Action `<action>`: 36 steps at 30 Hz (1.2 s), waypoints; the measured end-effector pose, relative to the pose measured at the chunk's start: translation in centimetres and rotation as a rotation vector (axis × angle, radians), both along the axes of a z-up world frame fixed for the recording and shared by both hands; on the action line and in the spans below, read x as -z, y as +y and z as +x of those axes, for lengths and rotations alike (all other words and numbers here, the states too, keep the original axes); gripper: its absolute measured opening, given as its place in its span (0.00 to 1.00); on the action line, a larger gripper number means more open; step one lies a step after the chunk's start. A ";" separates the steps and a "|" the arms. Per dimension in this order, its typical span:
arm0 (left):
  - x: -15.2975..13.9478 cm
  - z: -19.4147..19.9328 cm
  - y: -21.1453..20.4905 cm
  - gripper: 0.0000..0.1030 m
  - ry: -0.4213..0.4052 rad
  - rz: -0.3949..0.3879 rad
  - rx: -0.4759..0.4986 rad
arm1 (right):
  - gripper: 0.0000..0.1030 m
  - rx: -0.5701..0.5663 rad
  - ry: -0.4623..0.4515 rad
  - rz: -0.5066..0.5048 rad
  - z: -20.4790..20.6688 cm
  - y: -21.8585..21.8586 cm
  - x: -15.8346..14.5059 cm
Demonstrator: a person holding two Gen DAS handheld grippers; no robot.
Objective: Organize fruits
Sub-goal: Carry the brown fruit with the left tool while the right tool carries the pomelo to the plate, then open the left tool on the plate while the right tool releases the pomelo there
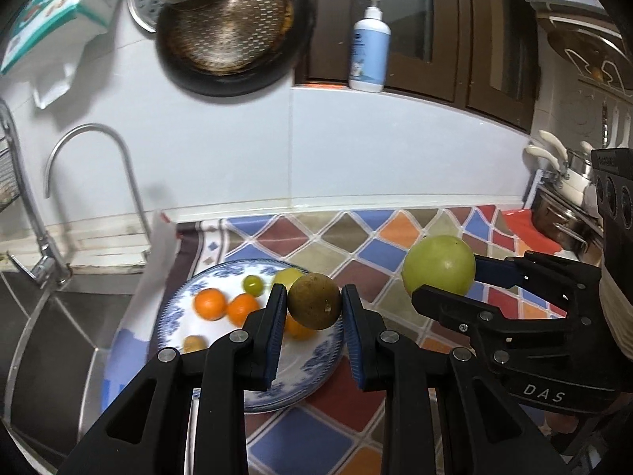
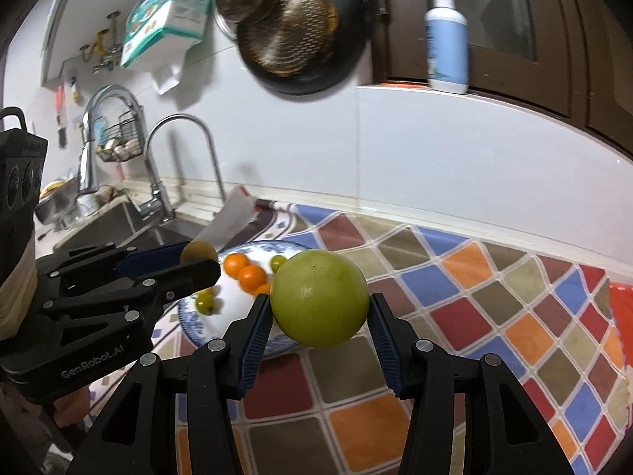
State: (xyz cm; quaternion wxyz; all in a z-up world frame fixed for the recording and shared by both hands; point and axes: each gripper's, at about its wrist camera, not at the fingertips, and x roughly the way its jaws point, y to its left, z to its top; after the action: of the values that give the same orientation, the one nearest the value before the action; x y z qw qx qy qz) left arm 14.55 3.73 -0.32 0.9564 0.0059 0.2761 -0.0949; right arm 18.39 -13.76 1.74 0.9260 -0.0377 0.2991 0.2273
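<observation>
Two hand-held grippers above a countertop covered by a diamond-patterned mat (image 1: 356,253). The left gripper (image 1: 314,304) is closed narrowly on a small brown round fruit (image 1: 313,301), its blue pads pressing the fruit's left and right sides; the fruit hangs clear of the surface, over the near right part of a blue-and-white plate (image 1: 316,360). The right gripper (image 2: 320,316) is closed, somewhat wider, on a large green round fruit (image 2: 319,297), likewise held off the mat, just right of the plate. On the plate lie several oranges (image 1: 211,304), a small green fruit (image 1: 253,285), a yellowish fruit (image 1: 287,277) partly hidden behind the held brown one, and a small brownish fruit (image 1: 194,343). Left of the plate are a sink (image 1: 75,316) and faucet (image 1: 91,170); on the far wall hangs a dark pan (image 1: 233,27), and a pump bottle (image 1: 370,47) stands on a ledge to its right.
</observation>
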 end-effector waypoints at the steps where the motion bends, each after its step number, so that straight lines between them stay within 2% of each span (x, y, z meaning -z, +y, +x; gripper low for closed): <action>1: 0.1 0.0 0.3 0.28 0.002 0.004 -0.006 | 0.49 -0.016 0.002 -0.003 0.0 0.6 0.1; 8: 1.6 0.1 2.8 0.28 0.033 0.033 -0.059 | 0.49 -0.100 0.042 -0.026 0.8 3.7 1.7; 18: 4.5 2.0 4.7 0.28 0.105 0.083 -0.077 | 0.49 -0.186 0.131 -0.078 2.8 7.1 5.2; 28: 7.3 4.8 5.3 0.28 0.176 0.096 -0.049 | 0.49 -0.198 0.221 -0.104 5.2 8.4 8.6; 36: 8.8 6.5 5.3 0.28 0.211 0.097 -0.037 | 0.49 -0.203 0.233 -0.115 6.1 9.0 9.5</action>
State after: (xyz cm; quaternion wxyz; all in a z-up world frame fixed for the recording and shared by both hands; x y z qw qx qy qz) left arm 21.08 9.04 -9.11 0.9221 0.0372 0.3797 -0.0637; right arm 24.50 -4.80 -7.75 0.8538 -0.0939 0.4114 0.3049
